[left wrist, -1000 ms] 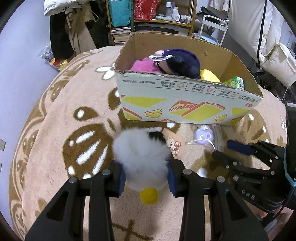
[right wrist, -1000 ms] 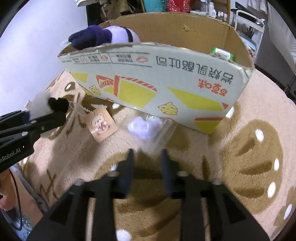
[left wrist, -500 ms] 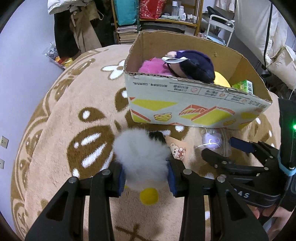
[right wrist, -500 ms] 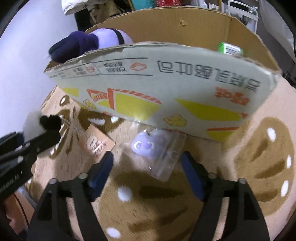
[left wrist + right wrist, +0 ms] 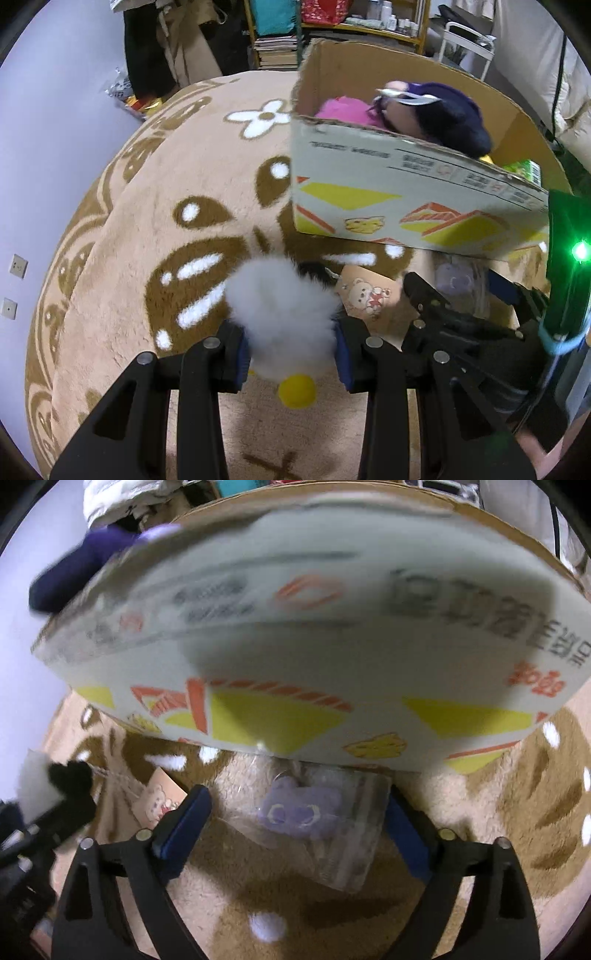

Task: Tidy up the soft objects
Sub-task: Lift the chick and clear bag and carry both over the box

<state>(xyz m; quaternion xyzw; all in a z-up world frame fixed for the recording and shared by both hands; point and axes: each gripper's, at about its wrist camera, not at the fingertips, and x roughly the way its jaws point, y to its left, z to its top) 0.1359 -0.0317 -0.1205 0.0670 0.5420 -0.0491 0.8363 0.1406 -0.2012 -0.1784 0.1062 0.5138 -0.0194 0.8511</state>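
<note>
My left gripper (image 5: 291,354) is shut on a white fluffy plush (image 5: 282,317) with a yellow foot and a bear hang tag (image 5: 365,295), held over the rug. My right gripper (image 5: 297,816) is open, its jaws on either side of a small purple plush in a clear bag (image 5: 306,812) that lies on the rug against the cardboard box (image 5: 295,646). The bagged plush (image 5: 456,278) and right gripper (image 5: 454,291) also show in the left wrist view. The box (image 5: 406,199) holds a dark purple plush (image 5: 443,114) and a pink one (image 5: 343,110).
A beige and brown patterned rug (image 5: 166,221) covers the floor. A green carton (image 5: 524,171) sits in the box's right corner. Shelves with books (image 5: 277,44) and hanging clothes (image 5: 155,48) stand behind. A lilac wall (image 5: 44,110) is at the left.
My right gripper opened wide and moved forward around the bagged purple plush, close to the box. My left gripper kept its hold on the white plush and drifted left.
</note>
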